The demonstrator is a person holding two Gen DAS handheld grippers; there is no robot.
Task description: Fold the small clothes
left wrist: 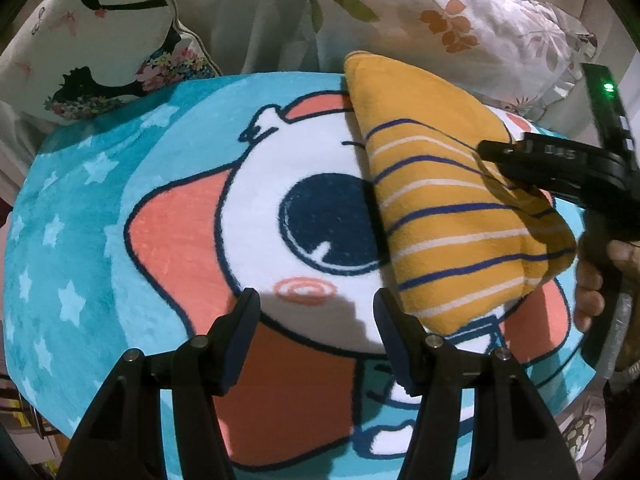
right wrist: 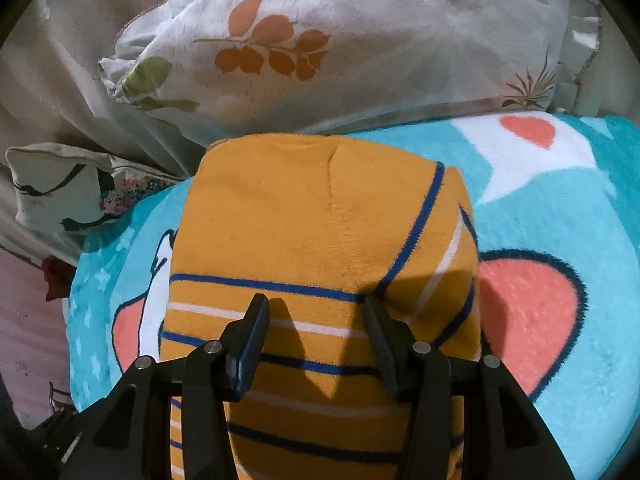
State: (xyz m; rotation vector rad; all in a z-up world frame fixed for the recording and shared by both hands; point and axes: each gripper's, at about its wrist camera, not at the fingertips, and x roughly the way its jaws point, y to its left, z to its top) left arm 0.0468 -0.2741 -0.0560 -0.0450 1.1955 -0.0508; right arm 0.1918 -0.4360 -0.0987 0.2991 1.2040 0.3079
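In the left wrist view, nearest at six o'clock, the left gripper [left wrist: 316,312] stands with its jaws spread and nothing between them, hanging over the cartoon blanket [left wrist: 100,216] with only plush pile beneath. Just past its right finger, toward three o'clock, lies the yellow striped garment [left wrist: 452,216], a compact wedge resting on the blanket, its narrow plain end pointing to twelve o'clock. Over the garment's right edge at about two o'clock comes the right gripper [left wrist: 486,150], with the person's hand [left wrist: 592,280] on its handle at four o'clock.

In the right wrist view the right gripper [right wrist: 316,320] sits at six o'clock directly above the garment [right wrist: 320,220]; its jaws are parted and no cloth is caught between the pads, which cast shadows on the stripes below. One layer laps over another along the right side, so I judge the garment already folded at least once and set down. What seems left is perhaps a final tidy or fold, then the next piece, though no other clothes show here.

Farther off, at twelve o'clock, a leaf-print pillow [right wrist: 340,40] rests against the blanket's far edge, and a cushion with dark figures [left wrist: 100,40] sits at ten o'clock.
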